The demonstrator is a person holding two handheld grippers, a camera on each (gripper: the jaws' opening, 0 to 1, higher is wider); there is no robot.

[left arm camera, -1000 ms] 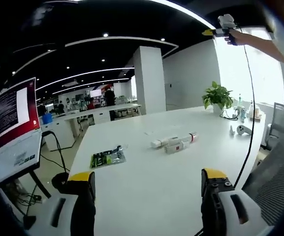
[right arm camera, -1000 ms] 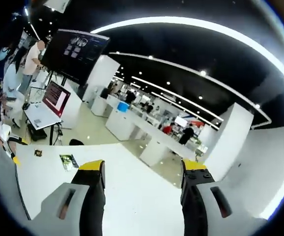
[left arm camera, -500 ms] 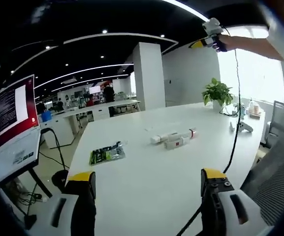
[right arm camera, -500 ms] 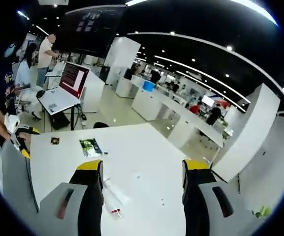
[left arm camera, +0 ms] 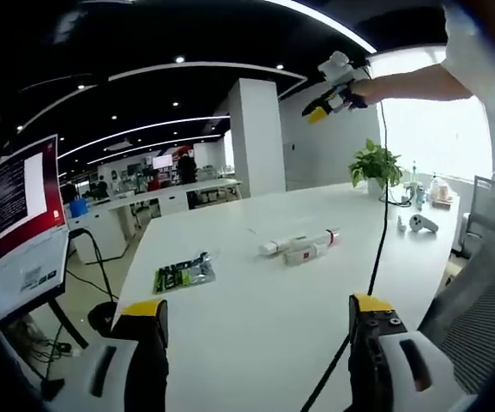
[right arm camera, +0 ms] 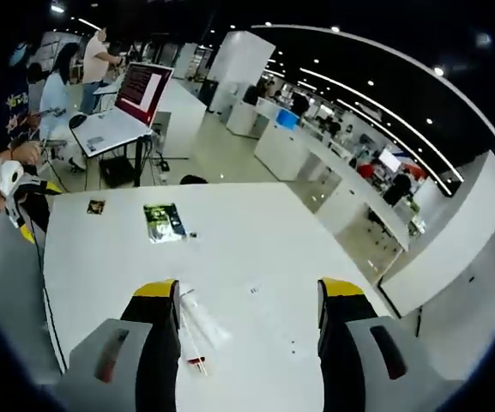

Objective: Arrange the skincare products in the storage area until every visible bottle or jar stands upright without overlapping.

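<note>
Tubes [left arm camera: 300,247] lying flat in a small cluster on the white table [left arm camera: 256,318], mid-table, touching or nearly so; none upright yet, so nothing of the arranging is done; from the right gripper view the same tubes [right arm camera: 197,324] sit just beside the left jaw, below the camera.

Change over the last second: right gripper [left arm camera: 322,105], seen in the left gripper view held high in a raised hand [left arm camera: 363,86], has swung left and tipped nose-down; the right gripper view went from ceiling and far office to looking down on the table, tubes coming into frame (camera tilt, not the tubes moving); left gripper [left arm camera: 251,343] has barely shifted, low over the near table edge, well apart from the tubes.

Jaws: left gripper's spread wide, nothing between them; right gripper [right arm camera: 249,322], in its own view, the same, gaping and empty.

Reading: right gripper is on approach, aiming down at the cluster; likely first pick is a tube to stand on end; the left is idle for now.

Other stuff: green packet [left arm camera: 184,274] left of the tubes, also [right arm camera: 165,221]; plant [left arm camera: 374,163] at the far end; laptop [left arm camera: 20,232] on a stand off the table; cable [left arm camera: 371,249] hanging from the raised gripper across the table.
</note>
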